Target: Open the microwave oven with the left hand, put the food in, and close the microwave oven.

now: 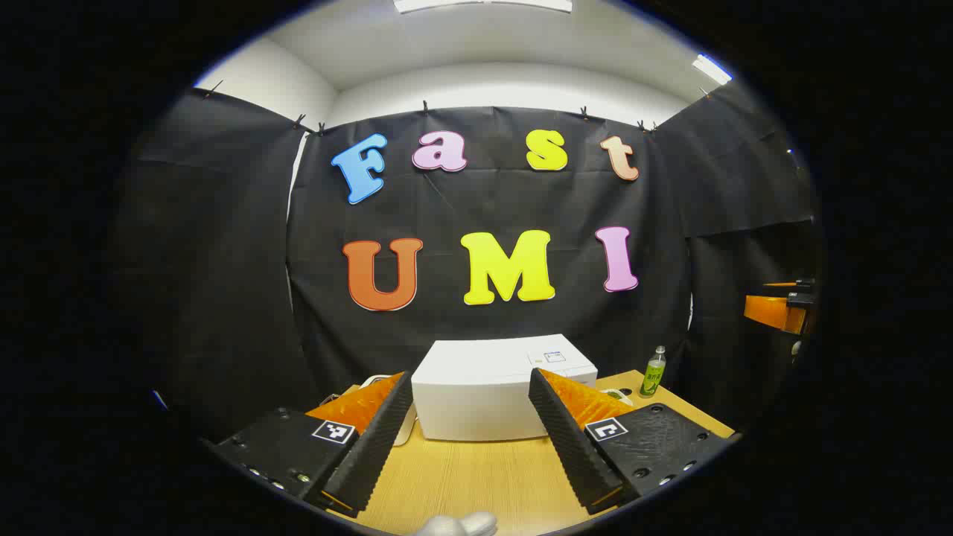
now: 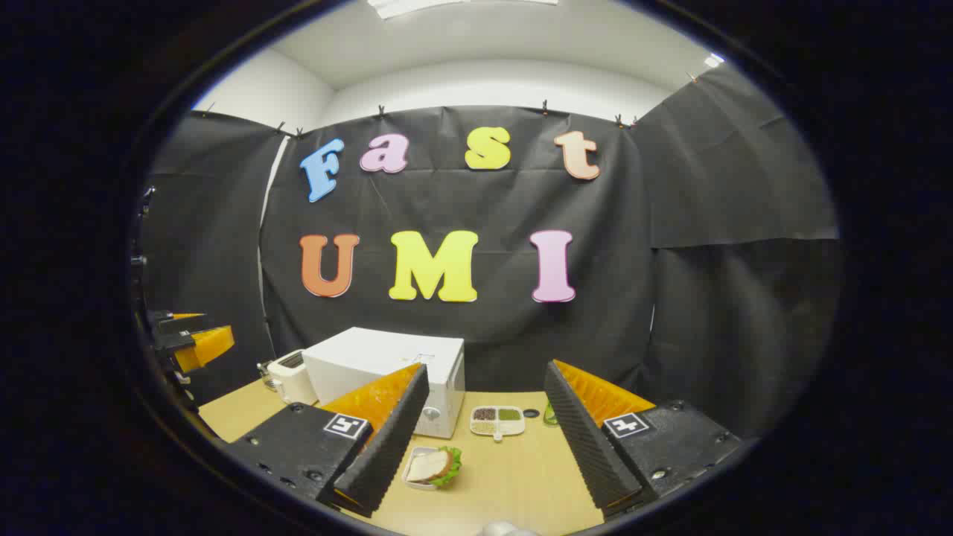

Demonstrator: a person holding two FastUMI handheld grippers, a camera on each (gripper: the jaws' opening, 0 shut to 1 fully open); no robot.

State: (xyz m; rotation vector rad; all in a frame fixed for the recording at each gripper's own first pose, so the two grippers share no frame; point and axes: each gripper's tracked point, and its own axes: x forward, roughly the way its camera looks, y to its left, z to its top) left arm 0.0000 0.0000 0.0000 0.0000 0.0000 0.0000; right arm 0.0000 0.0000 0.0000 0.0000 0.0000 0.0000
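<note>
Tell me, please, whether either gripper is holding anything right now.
Nothing is held: the left gripper and right gripper are both open.

Bare table (image 1: 476, 476) between left gripper (image 1: 465, 439) fingers up to microwave (image 1: 491, 394); sandwich (image 2: 435, 467) by right gripper (image 2: 476, 454) left finger, toaster (image 2: 292, 378) beyond.

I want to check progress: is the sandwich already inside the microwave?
No, in the right gripper view the sandwich lies on its dish on the table, in front of the microwave.
</note>
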